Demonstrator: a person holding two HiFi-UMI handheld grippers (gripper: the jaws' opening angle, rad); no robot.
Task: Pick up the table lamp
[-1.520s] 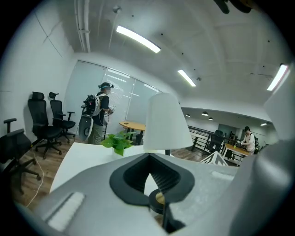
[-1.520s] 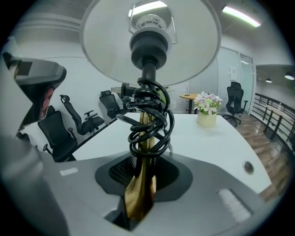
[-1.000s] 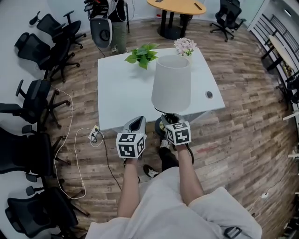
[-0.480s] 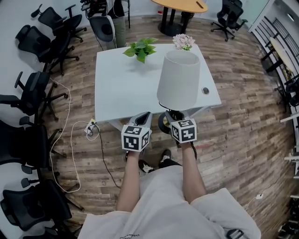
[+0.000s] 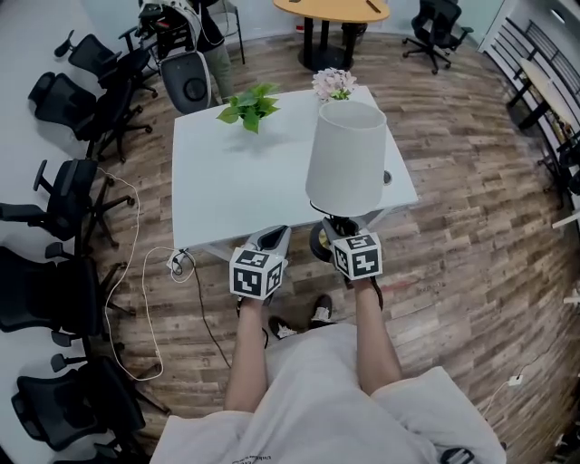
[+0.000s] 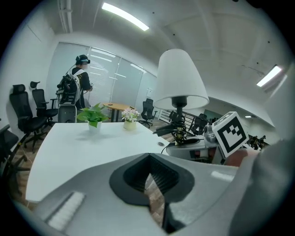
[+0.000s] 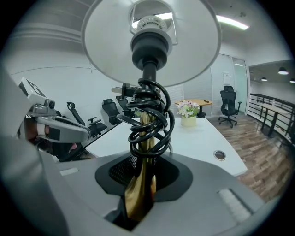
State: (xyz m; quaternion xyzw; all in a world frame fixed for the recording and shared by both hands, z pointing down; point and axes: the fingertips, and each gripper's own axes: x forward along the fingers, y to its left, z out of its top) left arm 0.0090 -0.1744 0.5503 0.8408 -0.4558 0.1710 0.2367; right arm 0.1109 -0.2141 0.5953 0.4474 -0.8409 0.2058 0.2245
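1. The right hand-held gripper (image 5: 337,238) is clamped on the brass stem of the table lamp (image 5: 347,159). In the right gripper view, its jaws (image 7: 140,196) press the stem from both sides.
2. The table lamp (image 7: 148,69) stands upright with its long axis vertical. The white shade is on top with its wide mouth facing down, and the dark base is at the bottom.
3. A black cord (image 7: 150,117) is looped in coils around the stem just above the jaws.
4. I see the lamp at the near right corner of the white tabletop (image 5: 236,181). Its base sits just off the tabletop's near edge, over the wood plank floor (image 5: 453,227).
5. The left hand-held gripper (image 5: 270,241) is beside the lamp, at the tabletop's near edge. In the left gripper view, its jaws (image 6: 152,182) are closed together and hold nothing. The lamp (image 6: 179,78) is to their right.
6. At the tabletop's far edge are a green potted plant (image 5: 247,104) and a small pot of pink flowers (image 5: 333,83).
7. Black office chairs (image 5: 68,195) crowd the left side of the tabletop, and a white cable (image 5: 136,272) trails on the floor there.
8. Beyond the tabletop are a round wooden table (image 5: 331,9) and a person (image 6: 78,80).
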